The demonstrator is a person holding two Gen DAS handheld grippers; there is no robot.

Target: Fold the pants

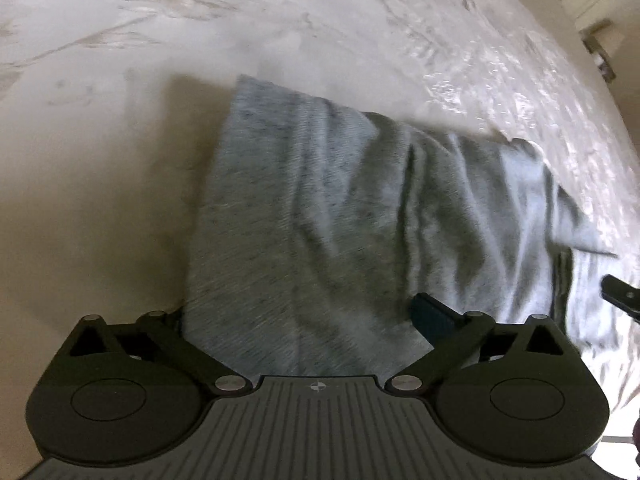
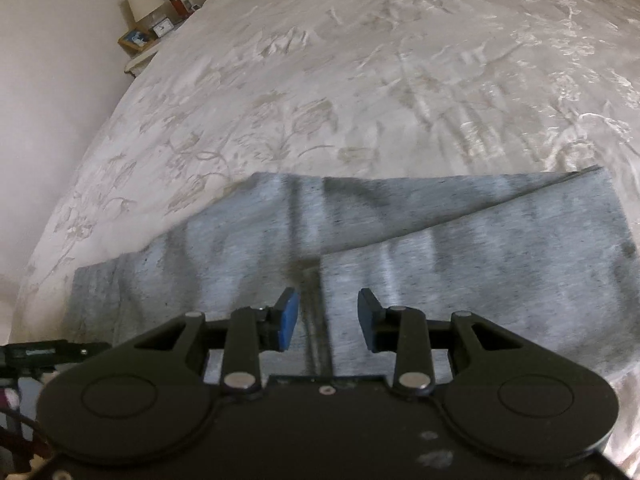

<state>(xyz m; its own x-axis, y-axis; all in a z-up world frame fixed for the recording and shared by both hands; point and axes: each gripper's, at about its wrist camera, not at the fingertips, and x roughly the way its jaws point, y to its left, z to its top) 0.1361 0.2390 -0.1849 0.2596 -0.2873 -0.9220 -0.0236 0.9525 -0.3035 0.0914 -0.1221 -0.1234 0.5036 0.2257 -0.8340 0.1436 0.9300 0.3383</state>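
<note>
Grey heathered pants [image 1: 320, 216] lie on a white embroidered bedspread [image 1: 280, 32]. In the left wrist view the cloth drapes over my left gripper [image 1: 304, 320]; its arms are spread wide, one dark pad [image 1: 430, 316] shows at the right and the left finger is hidden under the fabric. In the right wrist view the pants [image 2: 440, 264] lie spread across the bed with one layer folded diagonally over. My right gripper [image 2: 328, 318] is open, its blue pads [image 2: 290, 318] just above the cloth on either side of a dark seam.
A bedside table [image 2: 140, 46] with a lamp, clock and picture frame stands at the far left by the wall. The bedspread [image 2: 360, 80] stretches beyond the pants. The other gripper's tip [image 1: 620, 294] shows at the right edge.
</note>
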